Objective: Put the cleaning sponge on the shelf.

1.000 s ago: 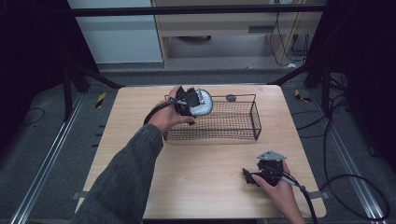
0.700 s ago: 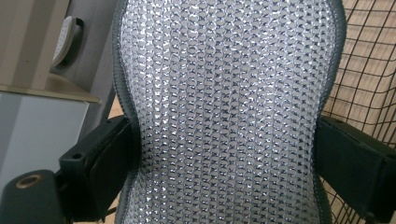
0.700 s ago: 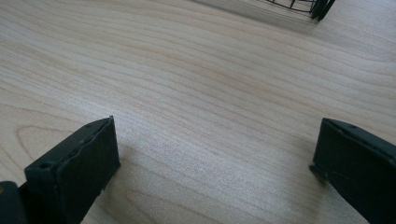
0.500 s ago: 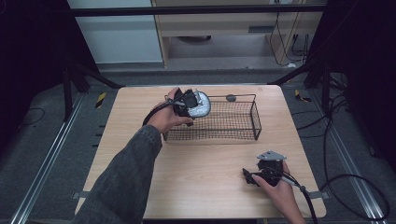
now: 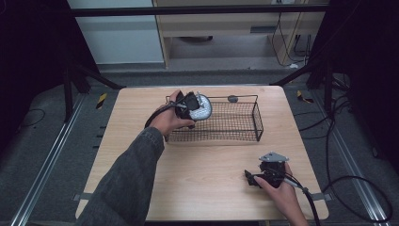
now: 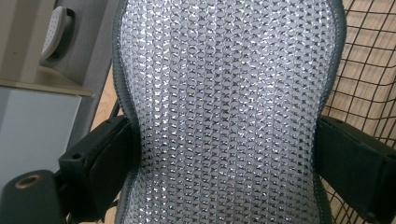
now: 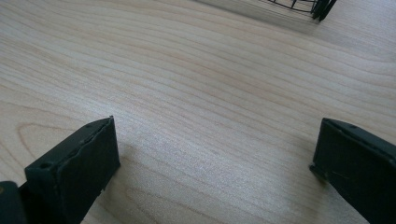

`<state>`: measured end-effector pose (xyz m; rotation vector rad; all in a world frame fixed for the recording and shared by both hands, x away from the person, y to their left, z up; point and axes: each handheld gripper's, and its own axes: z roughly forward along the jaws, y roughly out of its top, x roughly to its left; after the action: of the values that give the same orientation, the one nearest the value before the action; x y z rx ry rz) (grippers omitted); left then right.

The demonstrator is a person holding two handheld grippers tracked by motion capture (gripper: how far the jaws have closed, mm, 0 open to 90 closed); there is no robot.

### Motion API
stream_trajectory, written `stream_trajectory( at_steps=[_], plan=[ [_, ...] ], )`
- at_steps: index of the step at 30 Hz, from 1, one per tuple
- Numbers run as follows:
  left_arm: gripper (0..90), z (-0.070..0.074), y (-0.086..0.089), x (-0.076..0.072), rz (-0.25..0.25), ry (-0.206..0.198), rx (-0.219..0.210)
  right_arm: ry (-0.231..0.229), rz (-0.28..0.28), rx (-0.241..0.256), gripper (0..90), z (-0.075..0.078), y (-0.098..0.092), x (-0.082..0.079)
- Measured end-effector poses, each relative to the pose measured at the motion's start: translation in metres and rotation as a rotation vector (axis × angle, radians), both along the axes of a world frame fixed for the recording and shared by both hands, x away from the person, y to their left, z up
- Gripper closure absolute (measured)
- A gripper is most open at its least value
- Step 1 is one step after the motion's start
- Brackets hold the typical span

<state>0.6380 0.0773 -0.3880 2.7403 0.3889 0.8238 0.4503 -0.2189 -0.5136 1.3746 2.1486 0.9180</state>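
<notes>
Left gripper (image 5: 192, 107): I clamp my jaws on the silver mesh pad (image 6: 229, 112), above the wire basket's (image 5: 235, 136) far-left corner.
Right gripper (image 5: 263, 176): my jaws stand apart, resting near-right on the table (image 5: 197, 169).
Room: bare wood lies between basket and near edge.

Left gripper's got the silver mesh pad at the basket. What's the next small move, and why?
Probably lower it a little further into the wire basket, then open. The left gripper is shut on the silver mesh pad, held over the basket's left end. The right gripper rests open on the table.
</notes>
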Motion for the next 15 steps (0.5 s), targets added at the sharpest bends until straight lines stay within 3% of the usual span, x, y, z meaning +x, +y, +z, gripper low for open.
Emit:
stream_trajectory(
  at_steps=[5,15],
  plan=[
    [7.4,-0.0025,0.0001,0.0012,0.01,0.005,-0.004,0.0,-0.001,-0.001,0.5,0.0001,0.0,-0.0002],
    [5.1,-0.0071,-0.0032,0.0026,0.02,0.06,-0.023,0.0,-0.001,0.0,0.5,0.0,0.0001,-0.0001]
  ],
)
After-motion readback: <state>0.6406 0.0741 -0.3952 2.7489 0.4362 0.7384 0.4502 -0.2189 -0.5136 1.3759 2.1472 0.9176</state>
